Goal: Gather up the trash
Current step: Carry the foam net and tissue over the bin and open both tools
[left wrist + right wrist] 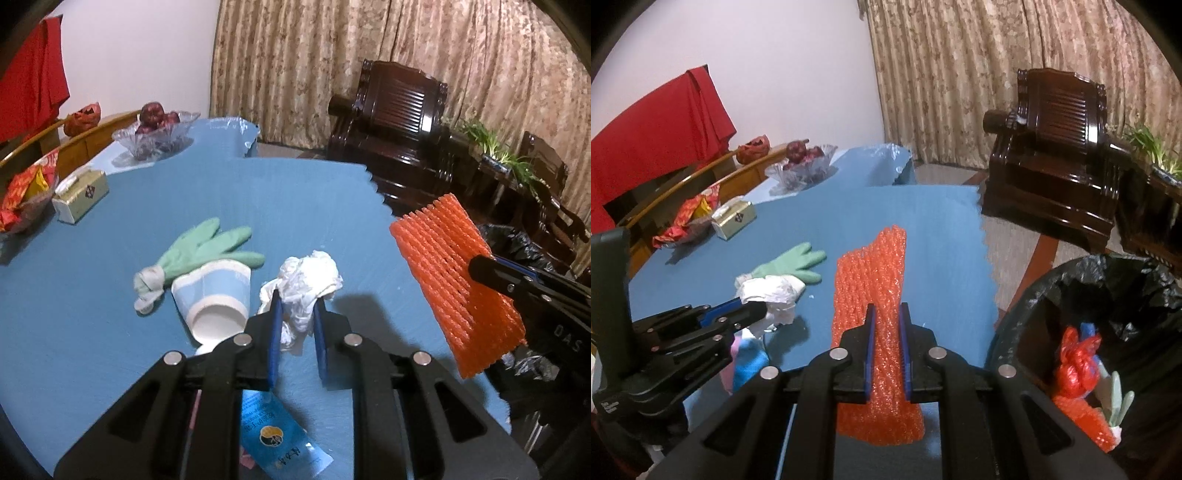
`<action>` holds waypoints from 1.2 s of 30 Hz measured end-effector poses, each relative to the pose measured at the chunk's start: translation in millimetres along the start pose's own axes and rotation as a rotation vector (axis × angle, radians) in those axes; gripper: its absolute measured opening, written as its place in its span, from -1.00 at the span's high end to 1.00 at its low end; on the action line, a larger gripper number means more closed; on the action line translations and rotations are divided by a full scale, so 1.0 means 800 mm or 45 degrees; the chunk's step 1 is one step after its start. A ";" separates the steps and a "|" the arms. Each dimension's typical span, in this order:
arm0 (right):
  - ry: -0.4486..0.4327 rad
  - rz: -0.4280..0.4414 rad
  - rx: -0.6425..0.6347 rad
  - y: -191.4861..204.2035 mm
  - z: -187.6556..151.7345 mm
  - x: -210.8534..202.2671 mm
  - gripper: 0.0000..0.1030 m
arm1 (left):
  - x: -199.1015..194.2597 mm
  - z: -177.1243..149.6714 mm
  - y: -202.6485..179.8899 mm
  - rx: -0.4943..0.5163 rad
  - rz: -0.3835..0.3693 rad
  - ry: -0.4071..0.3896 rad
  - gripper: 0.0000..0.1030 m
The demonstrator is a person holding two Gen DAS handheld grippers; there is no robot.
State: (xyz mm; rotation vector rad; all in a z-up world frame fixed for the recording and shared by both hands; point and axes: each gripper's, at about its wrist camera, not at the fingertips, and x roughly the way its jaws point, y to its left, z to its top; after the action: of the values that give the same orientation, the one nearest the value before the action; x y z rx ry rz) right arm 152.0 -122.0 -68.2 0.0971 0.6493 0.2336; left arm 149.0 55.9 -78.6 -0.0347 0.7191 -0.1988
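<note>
My left gripper (297,299) is shut on a crumpled white plastic wad (308,280), held just above the blue tablecloth (295,203). Beside it lie a tipped paper cup (214,295), a green glove (207,247) and a blue sachet (273,439). My right gripper (886,310) is shut on an orange foam net (871,273), which hangs through the jaws near the table's right edge. A black-lined trash bin (1108,295) stands lower right, holding a red bag (1078,362) and other trash. In the right wrist view the left gripper (762,310) shows with the wad (775,291).
At the far left of the table are a glass bowl of fruit (155,136), a tissue box (81,199) and a bowl of snack packets (26,199). A dark wooden armchair (399,122) and potted plants (509,155) stand beyond the table's right edge.
</note>
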 end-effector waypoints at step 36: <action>-0.272 -0.440 0.152 -0.195 0.044 -0.173 0.78 | -0.017 0.076 -0.255 0.287 -0.435 -0.166 0.71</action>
State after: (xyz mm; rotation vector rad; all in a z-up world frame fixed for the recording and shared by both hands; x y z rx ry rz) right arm 95.6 -307.9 15.2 0.1212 0.4571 -0.1477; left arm 144.7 -144.1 -3.6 0.0449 0.5534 -0.5982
